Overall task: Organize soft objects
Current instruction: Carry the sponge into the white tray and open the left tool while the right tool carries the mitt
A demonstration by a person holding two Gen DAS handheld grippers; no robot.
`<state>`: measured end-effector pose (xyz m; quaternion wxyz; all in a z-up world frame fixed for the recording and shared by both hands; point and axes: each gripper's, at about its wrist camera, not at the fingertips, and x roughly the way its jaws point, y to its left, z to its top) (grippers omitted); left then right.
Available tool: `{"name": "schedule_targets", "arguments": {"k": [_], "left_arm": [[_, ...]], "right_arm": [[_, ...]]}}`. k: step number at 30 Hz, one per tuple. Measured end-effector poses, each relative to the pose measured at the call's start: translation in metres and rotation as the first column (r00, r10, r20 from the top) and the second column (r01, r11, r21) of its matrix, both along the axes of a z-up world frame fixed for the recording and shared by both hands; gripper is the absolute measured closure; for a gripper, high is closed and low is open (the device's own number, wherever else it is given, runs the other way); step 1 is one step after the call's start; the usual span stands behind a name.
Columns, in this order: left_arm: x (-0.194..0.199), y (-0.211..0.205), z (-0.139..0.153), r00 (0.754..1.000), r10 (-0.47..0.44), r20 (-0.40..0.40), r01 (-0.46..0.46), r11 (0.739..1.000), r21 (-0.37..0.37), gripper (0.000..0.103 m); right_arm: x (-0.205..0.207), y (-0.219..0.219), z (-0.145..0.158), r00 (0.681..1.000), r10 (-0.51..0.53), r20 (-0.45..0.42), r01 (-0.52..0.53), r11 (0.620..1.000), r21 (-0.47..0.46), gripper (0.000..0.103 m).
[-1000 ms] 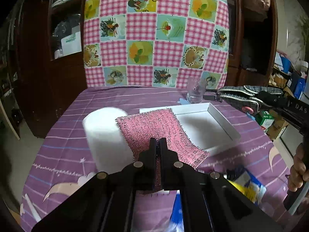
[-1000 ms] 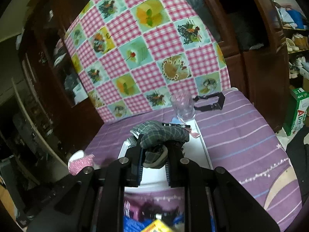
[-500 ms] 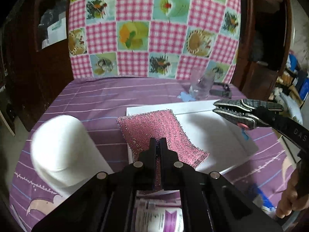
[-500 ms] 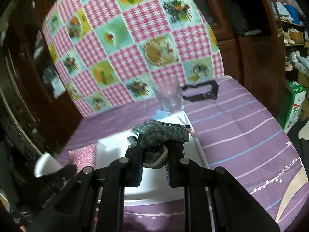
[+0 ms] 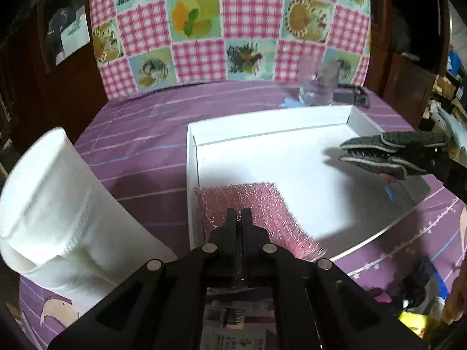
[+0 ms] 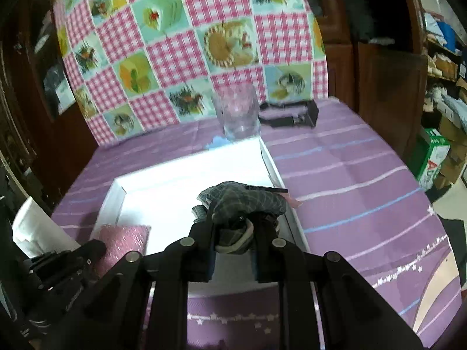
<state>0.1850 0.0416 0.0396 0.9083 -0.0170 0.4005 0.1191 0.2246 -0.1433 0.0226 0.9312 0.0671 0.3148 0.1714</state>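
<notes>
Left tool (image 5: 239, 214) clamped tight on a pink glittery scouring cloth (image 5: 256, 207), over the near left corner of a white shallow tray (image 5: 192, 180). Right tool (image 5: 420, 157) at the right edge, gripping folded grey checked socks (image 5: 376, 154) above the tray. White paper roll (image 5: 55, 204) at left on purple striped surface (image 5: 137, 134); clear glass (image 5: 319, 83) behind tray.

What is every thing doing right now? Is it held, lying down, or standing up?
Pink scrubbing cloth: held by the shut left claw, hanging over the tray's edge.
Grey checked cloth: bunched, held by the right claw above the tray.
White tray: lying flat, bare inside.
Clear glass: standing upright.
White roll: tilted.
</notes>
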Motion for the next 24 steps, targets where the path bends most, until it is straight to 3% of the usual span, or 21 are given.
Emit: {"name": "schedule_targets", "arguments": {"k": [3, 17, 21, 24], "left_arm": [[0.002, 0.002, -0.008, 1.0, 0.003, -0.025, -0.003, 1.0, -0.008, 0.102], [-0.002, 0.001, -0.013, 0.999, 0.001, -0.036, -0.001, 1.0, -0.002, 0.101], [-0.004, 0.006, -0.012, 1.0, -0.002, -0.019, 0.001, 0.999, -0.045, 0.1], [-0.005, 0.01, -0.01, 1.0, 0.01, -0.007, -0.011, 0.996, -0.083, 0.096]], "right_arm": [[0.006, 0.0, -0.01, 0.997, -0.004, -0.078, 0.003, 1.0, -0.009, 0.083], [0.003, 0.026, -0.018, 0.981, 0.094, -0.17, -0.119, 0.983, -0.143, 0.082], [0.007, 0.019, -0.019, 0.974, 0.116, -0.197, -0.134, 0.988, -0.08, 0.082], [0.012, 0.006, -0.022, 0.97, 0.122, -0.211, -0.12, 0.993, 0.021, 0.082]]}}
